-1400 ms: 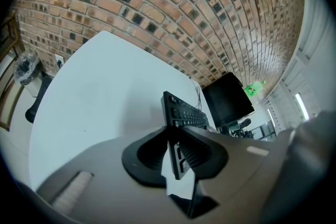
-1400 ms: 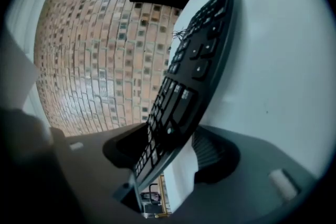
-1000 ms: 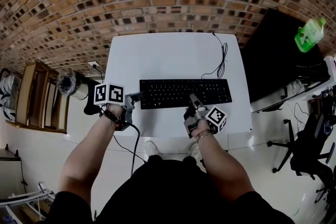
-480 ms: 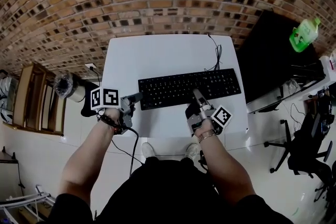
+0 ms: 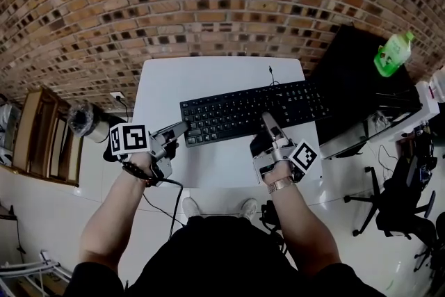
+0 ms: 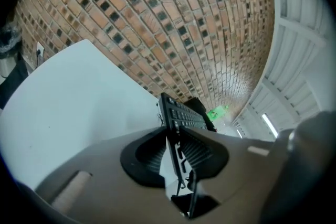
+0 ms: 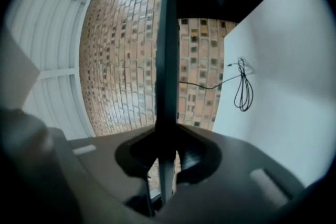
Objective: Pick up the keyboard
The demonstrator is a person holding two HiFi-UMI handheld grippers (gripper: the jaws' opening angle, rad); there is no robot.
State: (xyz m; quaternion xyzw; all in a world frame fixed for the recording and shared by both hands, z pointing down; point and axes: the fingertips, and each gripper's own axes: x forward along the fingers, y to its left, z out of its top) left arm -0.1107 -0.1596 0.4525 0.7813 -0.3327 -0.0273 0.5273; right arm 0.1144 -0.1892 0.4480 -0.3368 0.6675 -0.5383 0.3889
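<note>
The black keyboard (image 5: pixel 243 111) hangs above the white table (image 5: pixel 208 76), tilted with its right end farther from me. My left gripper (image 5: pixel 182 129) holds its left end; in the left gripper view the keyboard (image 6: pixel 181 115) stands edge-on between the pads of the gripper (image 6: pixel 170 136), whose jaws are opening slightly. My right gripper (image 5: pixel 268 120) grips the near edge right of the middle. In the right gripper view the keyboard (image 7: pixel 167 50) is a thin dark blade between the closing jaws of the gripper (image 7: pixel 167 139). Its cable (image 7: pixel 242 86) trails to the table (image 7: pixel 283 86).
A black desk (image 5: pixel 348 80) stands right of the table, with a green bottle (image 5: pixel 391 52) beyond it. A brick wall rises behind. A wooden shelf (image 5: pixel 42 129) is at the left, and an office chair (image 5: pixel 396 198) at the lower right.
Both grippers have risen with the keyboard, which has come off the table and tilted, right end farther away. The right gripper's jaws have closed further on it.
</note>
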